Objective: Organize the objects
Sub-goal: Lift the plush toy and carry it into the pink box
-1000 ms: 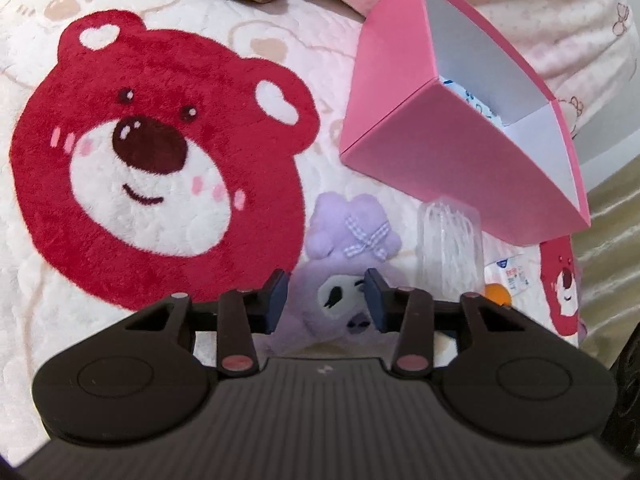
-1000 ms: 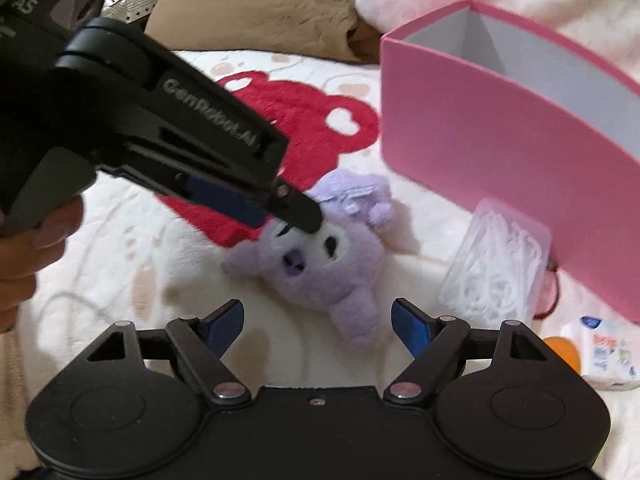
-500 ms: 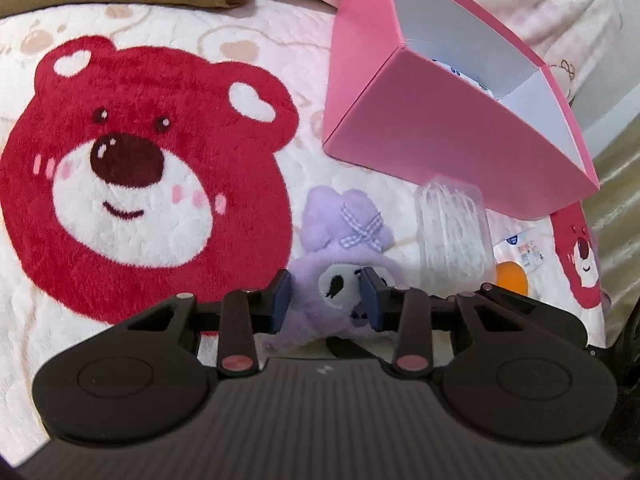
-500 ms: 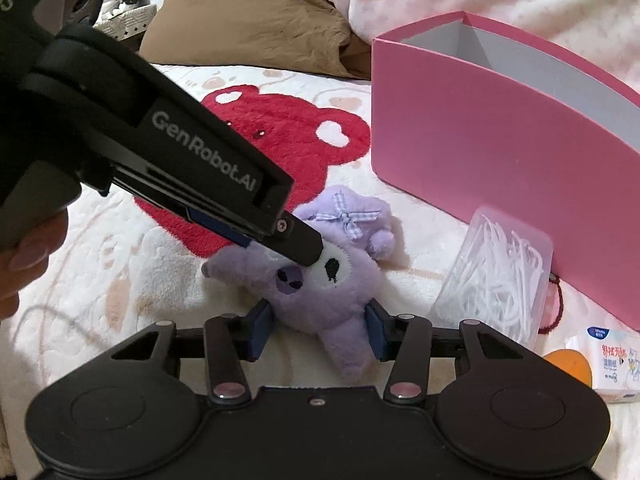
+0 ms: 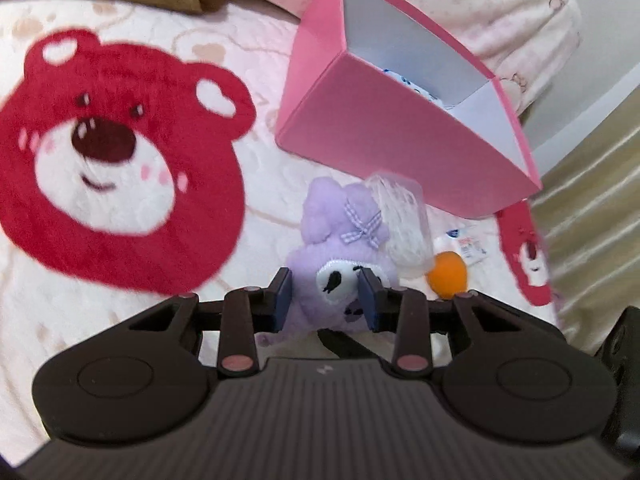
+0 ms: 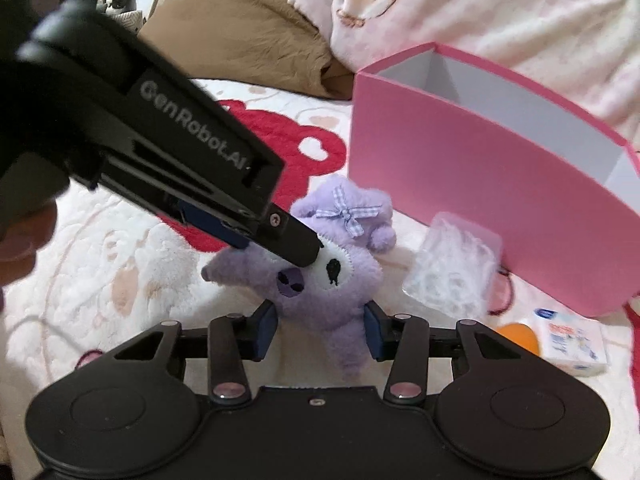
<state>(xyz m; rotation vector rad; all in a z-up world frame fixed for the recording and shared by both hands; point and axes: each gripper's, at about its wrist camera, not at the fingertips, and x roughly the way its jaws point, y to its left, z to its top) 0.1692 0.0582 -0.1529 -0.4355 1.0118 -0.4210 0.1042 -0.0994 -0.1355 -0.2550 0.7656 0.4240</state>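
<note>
A bed covered by a cream blanket [image 5: 256, 184] with a big red bear face [image 5: 116, 184] carries everything. On it stands an open pink box [image 6: 480, 196] with white inner walls, a small printed item just visible inside from the left view. In front of the box lies a purple plush toy [image 6: 336, 280] with a checked bow, its white face patch turned up. The left tool [image 5: 326, 300] is clamped on the toy's head, blue pads pressed into the fur on both sides. The right tool [image 6: 318, 330] has its jaws closing around the toy's lower body, pads touching the fur on each side. Just beside the toy, near the box wall, lies a clear plastic case [image 6: 452, 272] of white picks. Further right sit a small white printed packet [image 6: 572, 344] and an orange ball [image 5: 446, 278], touching each other.
</note>
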